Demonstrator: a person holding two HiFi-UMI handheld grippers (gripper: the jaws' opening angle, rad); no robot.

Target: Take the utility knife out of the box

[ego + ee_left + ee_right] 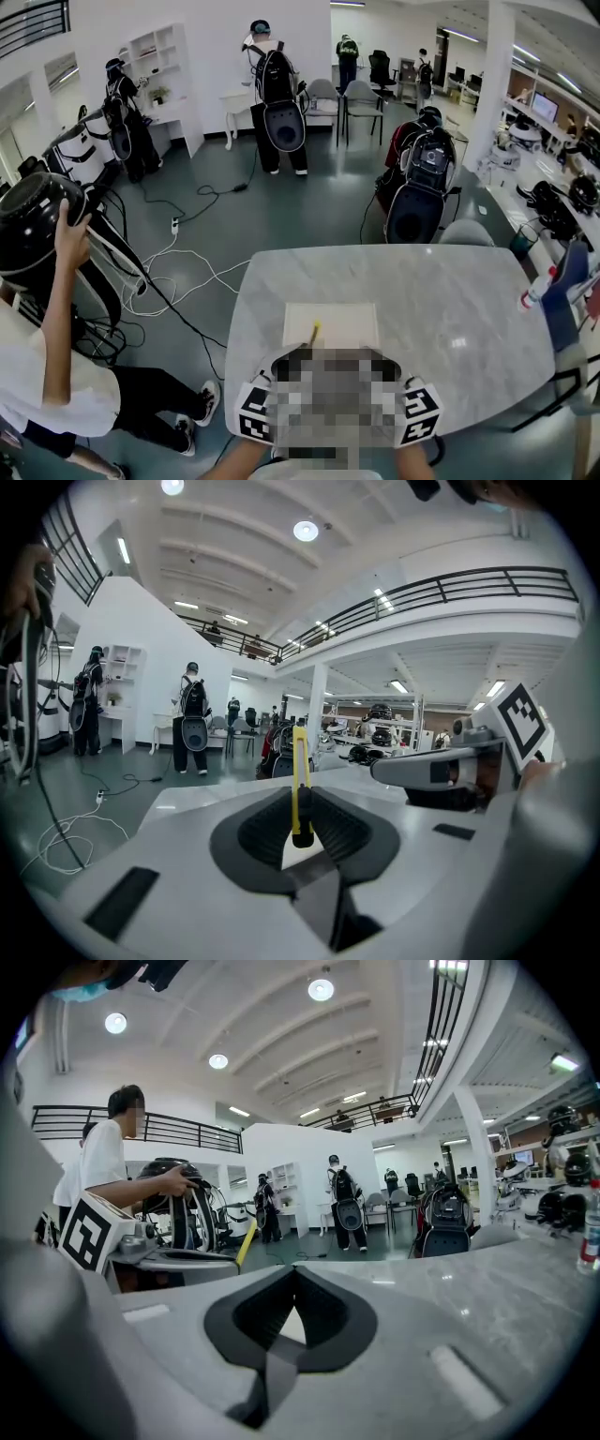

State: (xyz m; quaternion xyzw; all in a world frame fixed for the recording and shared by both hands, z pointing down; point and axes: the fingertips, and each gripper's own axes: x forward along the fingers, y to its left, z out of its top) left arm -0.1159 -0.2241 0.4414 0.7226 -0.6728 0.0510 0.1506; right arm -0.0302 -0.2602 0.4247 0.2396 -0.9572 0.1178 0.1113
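Over the marble table [450, 300], the left gripper [302, 832] is pinching the utility knife [300, 766] upright by the box [337, 323]. Alongside, the right gripper [293, 1283] is hovering, jaws together, empty; a bottle [532, 292] is standing far right.

utility knife [300, 761]: yellow | box [349, 324]: cream | table [450, 300]: grey-white marbled | floor [291, 211]: dark grey-green

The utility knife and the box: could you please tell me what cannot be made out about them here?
- Utility knife: left gripper view, lower end hidden between pads of the left hand-held gripper; blade unreadable.
- Box: head view, too small to show its contents.
- Right hand-held gripper: head view, mosaic patch covers its jaws.
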